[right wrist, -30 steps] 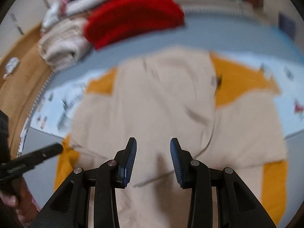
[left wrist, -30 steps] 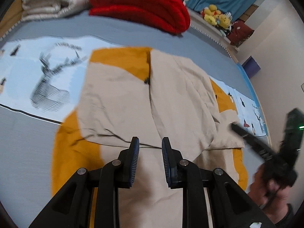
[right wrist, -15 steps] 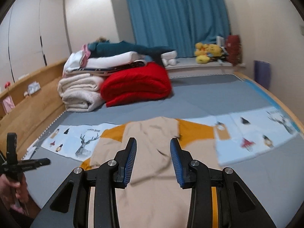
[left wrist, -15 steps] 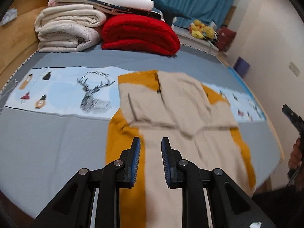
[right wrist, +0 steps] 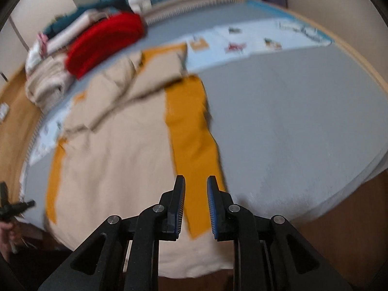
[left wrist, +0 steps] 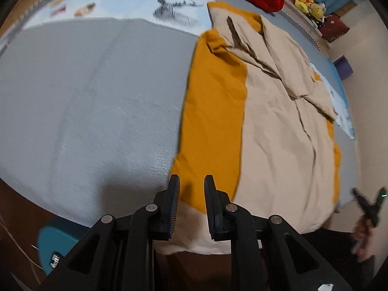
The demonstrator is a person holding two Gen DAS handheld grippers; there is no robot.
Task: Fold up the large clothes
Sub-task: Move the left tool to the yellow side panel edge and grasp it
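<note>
A large beige garment with mustard-yellow side panels [left wrist: 274, 126] lies spread on the grey bed, its sleeves folded in over the chest and its hem hanging over the near edge. It also shows in the right wrist view [right wrist: 116, 145]. My left gripper [left wrist: 191, 189] is open and empty, just above the garment's left yellow panel near the hem. My right gripper [right wrist: 196, 189] is open and empty above the right yellow panel [right wrist: 191, 131] near the hem. Each gripper is seen small in the other's view, the right one [left wrist: 368, 202] and the left one [right wrist: 14, 207].
The grey bed cover [left wrist: 92, 101] has a pale blue printed strip [left wrist: 135, 2] across it. A red blanket [right wrist: 106, 41] and folded beige bedding [right wrist: 46, 84] are stacked at the bed's far end. Yellow plush toys [left wrist: 308, 2] sit on a ledge. A teal stool [left wrist: 58, 242] stands below the bed edge.
Both grippers have dropped from a raised view over the bed down to the near hem, each over one yellow side panel. Their jaws have stayed open.
</note>
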